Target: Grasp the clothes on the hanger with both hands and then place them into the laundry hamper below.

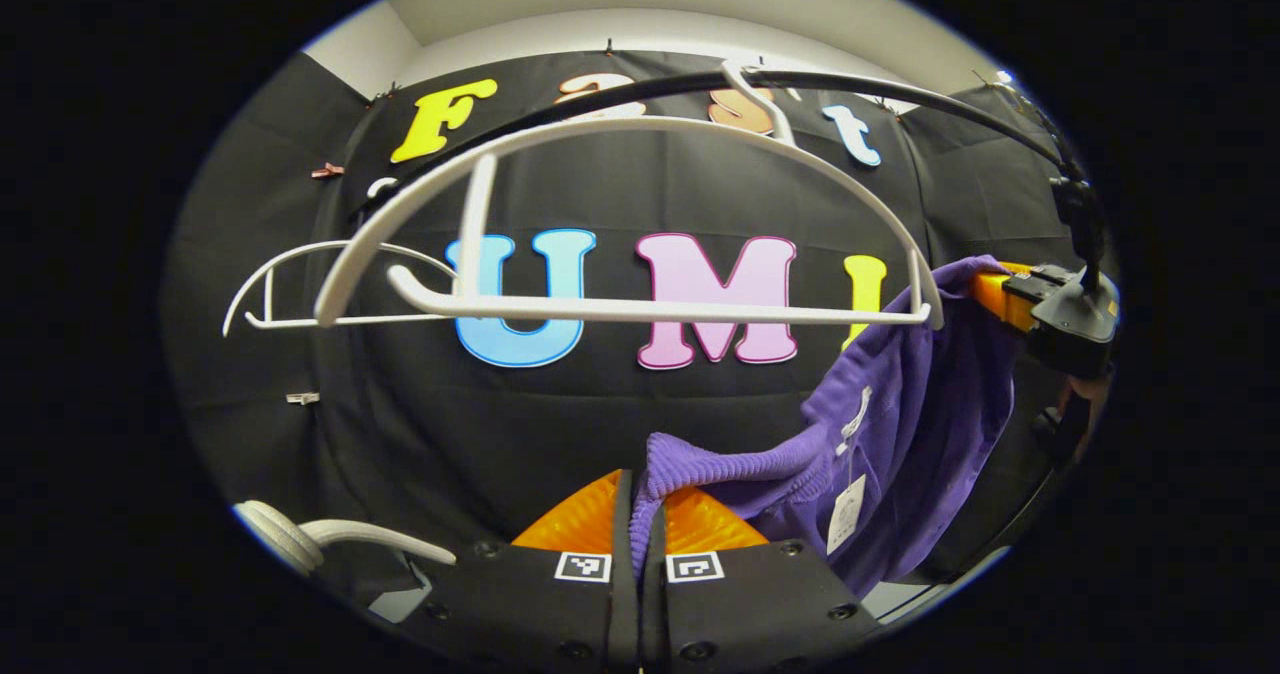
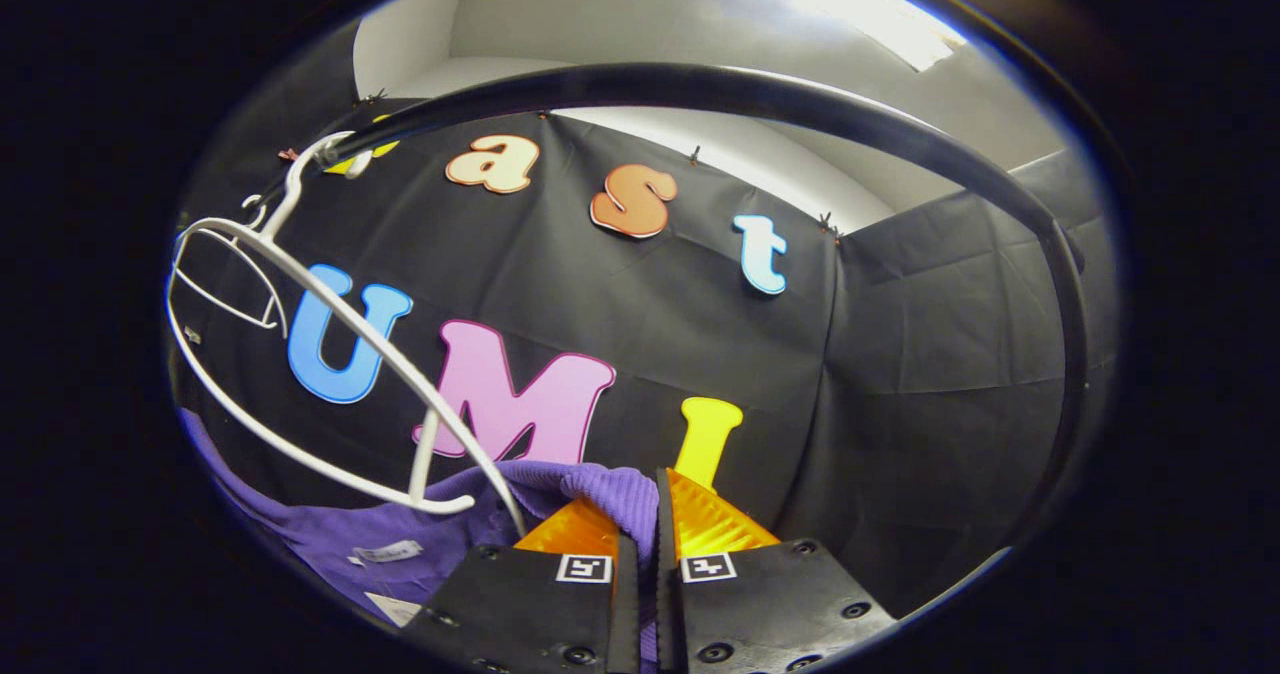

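Left gripper view: our left gripper (image 1: pixel 640 514) is clenched on a ribbed fold of the purple garment (image 1: pixel 900 424), fingers pressed together with cloth between them. The garment sags from there up to the right gripper (image 1: pixel 1050 304), which holds its far end beside the right tip of the white hanger (image 1: pixel 620 224). The hanger looks bare now, hooked on the black rail (image 1: pixel 900 89); a second hanger (image 1: pixel 300 289) hangs farther left. A pale curved rim (image 1: pixel 290 539) at lower left may be the hamper, we can't tell. Right gripper view: right gripper (image 2: pixel 655 529) is also clamped on a purple fold, tilted upward toward the rail (image 2: pixel 700 84); garment (image 2: pixel 330 544) trails down-left under the hanger (image 2: pixel 330 354), whose end sits just beside our fingers. Judgement: garment is off the hanger or nearly so. To do this step well we'd keep both grips tight, draw clear of the hanger tip so nothing snags, lower both hands together, and release only over the hamper.
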Motion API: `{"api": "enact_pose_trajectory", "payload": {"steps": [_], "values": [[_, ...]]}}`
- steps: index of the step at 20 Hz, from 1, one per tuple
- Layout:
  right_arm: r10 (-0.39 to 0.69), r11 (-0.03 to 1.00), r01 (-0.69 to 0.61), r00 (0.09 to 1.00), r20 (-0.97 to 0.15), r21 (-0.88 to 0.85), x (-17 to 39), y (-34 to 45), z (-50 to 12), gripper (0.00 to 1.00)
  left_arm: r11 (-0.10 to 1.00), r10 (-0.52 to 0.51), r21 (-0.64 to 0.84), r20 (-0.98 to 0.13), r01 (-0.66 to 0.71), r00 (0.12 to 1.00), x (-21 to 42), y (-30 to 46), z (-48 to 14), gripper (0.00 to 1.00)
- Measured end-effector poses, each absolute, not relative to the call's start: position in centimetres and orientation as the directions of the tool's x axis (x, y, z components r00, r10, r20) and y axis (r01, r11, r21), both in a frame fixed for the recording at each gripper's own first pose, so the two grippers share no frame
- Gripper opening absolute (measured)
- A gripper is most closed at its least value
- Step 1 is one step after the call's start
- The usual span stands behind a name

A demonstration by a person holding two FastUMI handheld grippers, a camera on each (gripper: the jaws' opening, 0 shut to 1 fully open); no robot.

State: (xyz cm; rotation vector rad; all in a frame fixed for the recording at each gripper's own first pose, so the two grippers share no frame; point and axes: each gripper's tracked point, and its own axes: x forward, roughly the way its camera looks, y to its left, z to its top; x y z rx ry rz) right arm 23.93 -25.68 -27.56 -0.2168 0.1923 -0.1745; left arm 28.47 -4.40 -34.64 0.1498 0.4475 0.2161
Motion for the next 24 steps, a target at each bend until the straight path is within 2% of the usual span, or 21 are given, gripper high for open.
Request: {"api": "enact_pose_trajectory", "payload": {"steps": [4, 12, 17, 21, 24], "values": [[-0.099, 0.976, 0.043, 0.961, -0.26, -0.215, 21.7, -23.2, -30.1, 0.1, 0.97, 0.228, 0.173, -0.43, -0.168, 0.874, 28.2, -4.9, -35.5, 0.06], [-0.055, 0.984, -0.026, 0.9, -0.433, -0.178, 19.3, -22.4, -36.3, 0.1, 0.979, 0.191, 0.155, -0.483, -0.131, 0.855, 27.2, -6.6, -37.9, 0.06], [0.131, 0.984, -0.173, 0.869, -0.477, -0.045, 17.5, -16.2, -37.3, 0.11, 0.98, 0.189, 0.15, -0.503, -0.131, 0.843, 26.3, -6.4, -39.0, 0.06], [0.321, 0.945, -0.304, 0.784, -0.532, 0.122, 15.0, -10.1, -38.7, 0.11, 0.984, 0.162, 0.149, -0.545, -0.096, 0.822, 25.8, -6.6, -40.7, 0.06], [0.428, 0.902, -0.301, 0.721, -0.545, 0.311, 14.0, -7.4, -39.6, 0.1, 0.989, 0.132, 0.133, -0.596, -0.065, 0.792, 25.4, -7.2, -42.6, 0.06]]}}
